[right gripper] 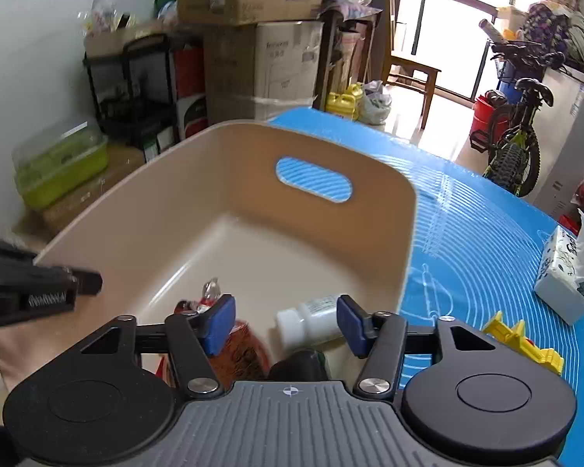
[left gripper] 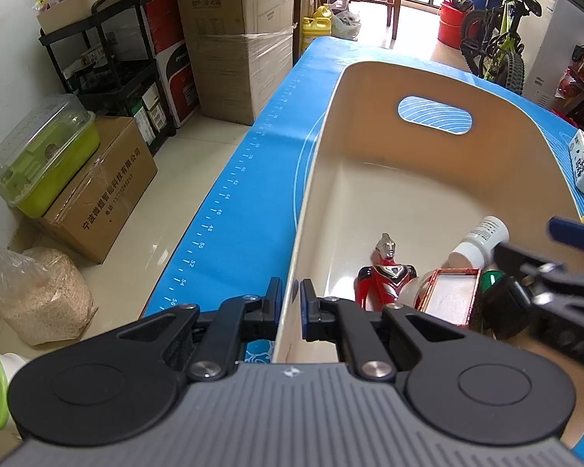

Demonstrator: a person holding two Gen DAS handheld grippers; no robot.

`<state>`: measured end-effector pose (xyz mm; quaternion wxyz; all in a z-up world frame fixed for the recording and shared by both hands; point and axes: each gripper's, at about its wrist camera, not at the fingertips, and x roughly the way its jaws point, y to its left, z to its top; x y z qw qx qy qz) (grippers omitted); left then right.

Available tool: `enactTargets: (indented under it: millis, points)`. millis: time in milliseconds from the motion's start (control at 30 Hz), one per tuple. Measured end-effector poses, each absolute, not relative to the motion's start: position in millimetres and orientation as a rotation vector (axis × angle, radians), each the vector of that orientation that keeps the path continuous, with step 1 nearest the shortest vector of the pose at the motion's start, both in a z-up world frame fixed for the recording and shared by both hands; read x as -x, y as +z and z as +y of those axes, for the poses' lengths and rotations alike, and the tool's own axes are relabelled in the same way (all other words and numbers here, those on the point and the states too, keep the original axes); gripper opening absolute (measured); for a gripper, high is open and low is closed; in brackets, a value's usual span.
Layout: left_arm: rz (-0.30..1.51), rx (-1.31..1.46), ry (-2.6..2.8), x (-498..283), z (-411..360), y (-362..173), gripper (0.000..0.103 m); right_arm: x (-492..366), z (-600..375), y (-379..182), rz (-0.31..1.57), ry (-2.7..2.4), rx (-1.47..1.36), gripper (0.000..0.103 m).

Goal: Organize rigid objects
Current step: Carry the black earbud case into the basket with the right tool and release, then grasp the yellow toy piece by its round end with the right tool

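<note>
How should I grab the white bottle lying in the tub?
Grip the white bottle across its round body, coming from above. It lies on its side on the floor of the beige tub, cap toward the red figure, so the sides are free. The right gripper hangs open right over it.

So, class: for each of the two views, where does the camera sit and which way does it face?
Left wrist: on the left gripper, shut on the bin wall, facing along it; the right gripper shows at right.
Right wrist: on the open right gripper, above the bin's near end, facing its handle hole; the left gripper shows at left.
Shared: bin, bottle, figure, mat.
</note>
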<state>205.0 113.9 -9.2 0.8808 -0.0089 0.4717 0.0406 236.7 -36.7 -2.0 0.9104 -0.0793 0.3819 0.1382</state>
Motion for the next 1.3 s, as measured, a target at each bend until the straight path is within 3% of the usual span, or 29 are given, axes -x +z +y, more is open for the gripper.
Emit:
enactTargets:
  millis: [467, 867, 1300]
  points:
    - [0.984, 0.016, 0.087, -205.3, 114.6, -9.3, 0.011, -243.8, -137.5, 32.9, 0.705, 0.17, 0.092, 0.073]
    - [0.985, 0.017, 0.088, -205.2, 114.8, -8.8, 0.011, -275.7, -234.7, -28.1, 0.823, -0.011, 0.184, 0.073]
    - [0.983, 0.005, 0.084, -205.2, 114.5, -8.4, 0.011, -296.0, -268.0, -82.8, 0.889, 0.03, 0.299, 0.073]
